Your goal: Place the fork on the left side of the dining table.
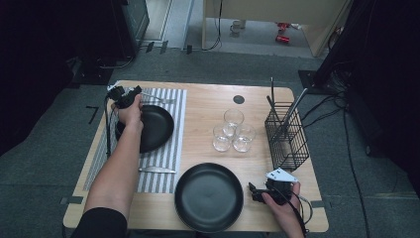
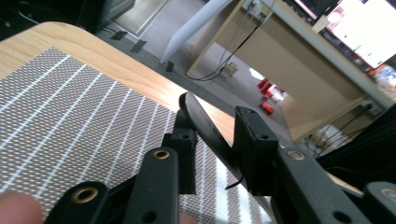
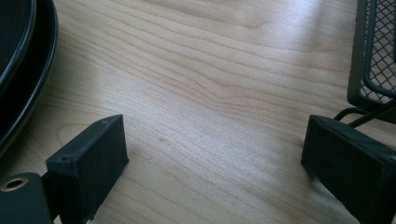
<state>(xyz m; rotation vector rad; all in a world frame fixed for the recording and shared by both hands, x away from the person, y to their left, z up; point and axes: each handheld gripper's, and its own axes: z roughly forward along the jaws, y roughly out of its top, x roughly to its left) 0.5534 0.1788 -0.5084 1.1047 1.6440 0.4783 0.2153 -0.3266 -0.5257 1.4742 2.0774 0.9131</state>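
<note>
A: Start at the left gripper [image 2: 212,154]. What are its jaws doing?

B: They are closed on the thin rim of the round black plate [image 1: 151,128] that sits on the grey striped placemat [image 1: 171,148]. In the left gripper view the rim [image 2: 205,123] runs up between the two black jaws, and the plate edge looks lifted off the mat, tilted.

A: And in the high view?

B: The left gripper [image 1: 124,96] is at the far left of the wooden table [image 1: 208,101], at that plate's far left edge, with the left hand [image 1: 131,113] over the rim. A metal fork [image 1: 158,100] lies on the mat beyond the plate, and a metal knife [image 1: 156,170] on the mat's near part.

A: The right gripper?

B: The right gripper [image 3: 210,154] has its jaws spread wide with nothing between them, just bare wood. It [image 1: 257,192] rests low at the near right, just beside a second round black plate [image 1: 209,197] that lies flat on the table.

A: Anything else around it?

B: A black wire-mesh basket [image 1: 287,136] stands beyond it, holding long utensils [image 1: 292,111]. Three clear drinking glasses [image 1: 233,131] cluster mid-table, touching or nearly so.
</note>
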